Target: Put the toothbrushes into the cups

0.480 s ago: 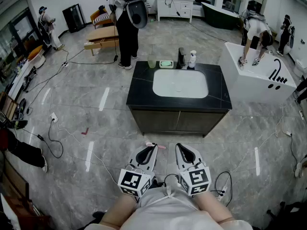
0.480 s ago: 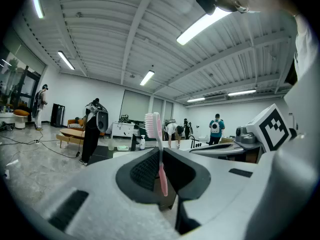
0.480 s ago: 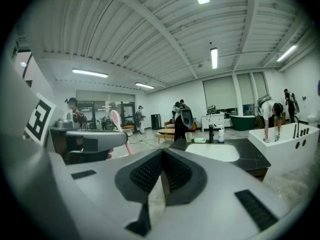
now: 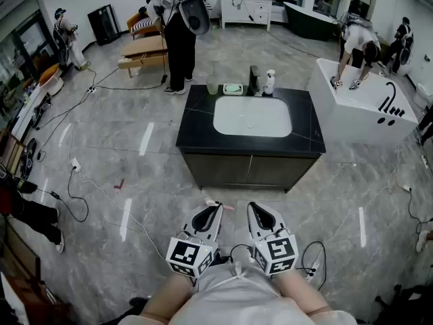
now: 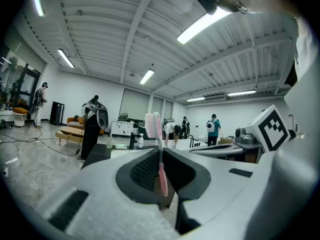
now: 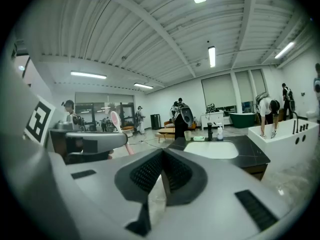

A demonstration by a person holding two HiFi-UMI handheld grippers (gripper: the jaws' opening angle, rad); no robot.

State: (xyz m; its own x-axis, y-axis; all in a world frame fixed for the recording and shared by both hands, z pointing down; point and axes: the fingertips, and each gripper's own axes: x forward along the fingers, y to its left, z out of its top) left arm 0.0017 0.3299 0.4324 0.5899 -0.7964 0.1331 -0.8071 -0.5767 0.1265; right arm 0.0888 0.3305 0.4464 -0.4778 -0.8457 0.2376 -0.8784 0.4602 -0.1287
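My left gripper (image 4: 214, 207) is shut on a pink toothbrush (image 5: 159, 156), which stands upright between the pads with its bristle head (image 5: 151, 126) above the jaws. A bit of pink shows at the jaw tips (image 4: 226, 207) in the head view. My right gripper (image 4: 252, 207) is beside it, jaws together with nothing between them (image 6: 163, 155). Both are held low and close to the body, well short of the black vanity counter (image 4: 196, 126). A pale green cup (image 4: 214, 87) stands at the counter's far left corner, also seen in the right gripper view (image 6: 187, 135).
On the counter are a white sink basin (image 4: 252, 116), a soap dish (image 4: 234, 89), a dark faucet (image 4: 255, 81) and a pump bottle (image 4: 270, 82). A white bathtub (image 4: 358, 107) stands at right with people by it. Cables (image 4: 78, 195) trail over the grey floor; a person (image 4: 179, 36) stands behind the vanity.
Both grippers keep their places and the toothbrush stays gripped. The person leaning over the bathtub has shifted a little.
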